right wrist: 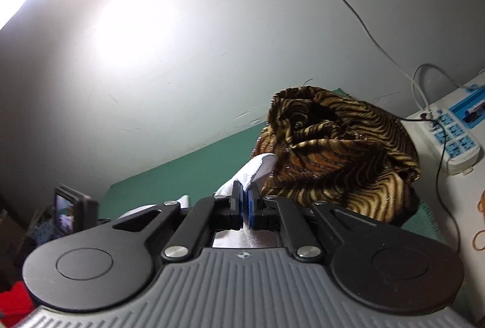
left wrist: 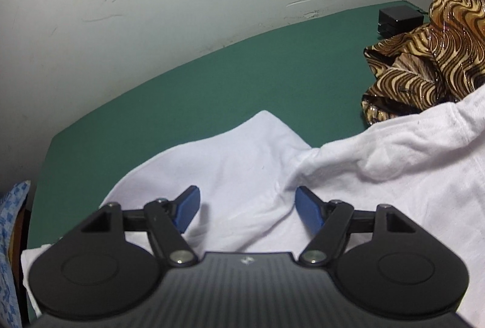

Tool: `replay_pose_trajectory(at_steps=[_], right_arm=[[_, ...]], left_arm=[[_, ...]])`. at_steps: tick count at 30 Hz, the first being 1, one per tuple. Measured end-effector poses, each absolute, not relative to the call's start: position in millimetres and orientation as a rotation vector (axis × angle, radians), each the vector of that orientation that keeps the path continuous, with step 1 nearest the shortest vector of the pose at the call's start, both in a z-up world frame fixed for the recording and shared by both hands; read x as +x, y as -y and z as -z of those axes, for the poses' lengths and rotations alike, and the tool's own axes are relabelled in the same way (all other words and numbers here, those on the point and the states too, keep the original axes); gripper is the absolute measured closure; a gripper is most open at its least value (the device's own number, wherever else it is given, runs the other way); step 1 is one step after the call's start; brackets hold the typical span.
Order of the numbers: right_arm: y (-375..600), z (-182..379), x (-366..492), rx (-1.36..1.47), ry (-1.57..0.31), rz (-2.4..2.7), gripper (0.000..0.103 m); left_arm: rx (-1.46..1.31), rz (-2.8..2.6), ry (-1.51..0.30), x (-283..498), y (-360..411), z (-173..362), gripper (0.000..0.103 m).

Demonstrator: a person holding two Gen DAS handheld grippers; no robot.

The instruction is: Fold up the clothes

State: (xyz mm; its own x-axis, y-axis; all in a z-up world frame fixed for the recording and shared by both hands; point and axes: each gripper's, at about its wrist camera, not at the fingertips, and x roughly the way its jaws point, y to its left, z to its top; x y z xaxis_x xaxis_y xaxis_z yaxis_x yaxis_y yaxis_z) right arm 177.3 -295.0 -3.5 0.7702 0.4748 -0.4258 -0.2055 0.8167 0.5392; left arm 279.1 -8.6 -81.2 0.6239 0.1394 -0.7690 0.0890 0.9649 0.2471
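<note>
A white shirt [left wrist: 272, 164] is spread on the green bench [left wrist: 212, 85], bumpy and not flat. One part of it is pinched tight in the jaws of the right gripper [right wrist: 244, 200] and lifted up. The jaws of the left gripper [left wrist: 247, 206] are wide apart over the shirt, and nothing is held in them. No neat fold can be seen. A striped cloth [left wrist: 424, 55] is left in a heap behind it.

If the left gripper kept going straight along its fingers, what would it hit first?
Probably the white garment: the open left gripper hangs low over it, with the green table and wall beyond. Depth is unclear.
</note>
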Motion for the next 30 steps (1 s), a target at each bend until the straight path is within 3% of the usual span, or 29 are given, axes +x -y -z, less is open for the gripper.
replay_pose_trajectory(at_steps=[11, 20, 30], right_arm=[[272, 1, 173, 0.643, -0.584, -0.489, 0.1], [224, -1, 171, 0.72, -0.618, -0.606, 0.1], [111, 41, 175, 0.682, -0.742, -0.607, 0.1]], left_arm=[[0.221, -0.005, -0.863, 266, 6, 61, 0.032], [0.151, -0.016, -0.86, 216, -50, 44, 0.031], [0.11, -0.155, -0.846, 139, -127, 37, 0.029]])
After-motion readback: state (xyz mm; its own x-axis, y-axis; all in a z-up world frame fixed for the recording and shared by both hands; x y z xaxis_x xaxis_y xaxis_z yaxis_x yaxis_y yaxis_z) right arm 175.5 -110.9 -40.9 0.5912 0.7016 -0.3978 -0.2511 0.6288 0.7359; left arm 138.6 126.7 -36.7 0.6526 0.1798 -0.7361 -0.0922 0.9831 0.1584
